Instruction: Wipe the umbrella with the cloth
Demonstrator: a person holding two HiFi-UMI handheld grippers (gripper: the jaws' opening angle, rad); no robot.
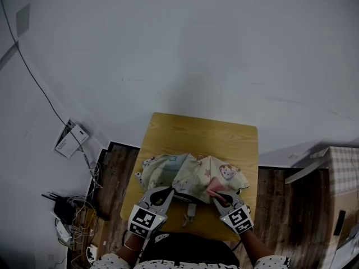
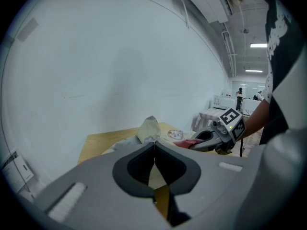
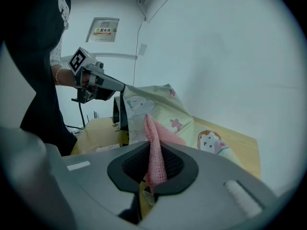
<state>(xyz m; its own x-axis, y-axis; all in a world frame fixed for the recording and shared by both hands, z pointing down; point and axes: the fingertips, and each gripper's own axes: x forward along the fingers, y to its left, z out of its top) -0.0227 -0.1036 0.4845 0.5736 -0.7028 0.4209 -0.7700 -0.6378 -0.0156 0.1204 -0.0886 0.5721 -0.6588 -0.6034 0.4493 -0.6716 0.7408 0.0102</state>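
A folded umbrella (image 1: 193, 175) with pale cartoon-print fabric lies across the near half of a small wooden table (image 1: 196, 130). My left gripper (image 1: 168, 192) is at the umbrella's near left edge, jaws shut on a lifted peak of the fabric (image 2: 149, 127). In the right gripper view the fabric (image 3: 163, 104) rises up to the left gripper (image 3: 121, 87). My right gripper (image 1: 219, 198) is shut on a pink cloth (image 3: 154, 147), which sticks out between its jaws and rests against the umbrella's near right part. From the left gripper view, the cloth (image 2: 189, 142) shows at the right gripper's tips.
A white wall stands behind the table's far edge. On the dark floor to the left lie tangled cables and a power strip (image 1: 70, 212), with a white box (image 1: 70, 139) by the wall. A checked-cloth-covered stand (image 1: 342, 167) is at the right.
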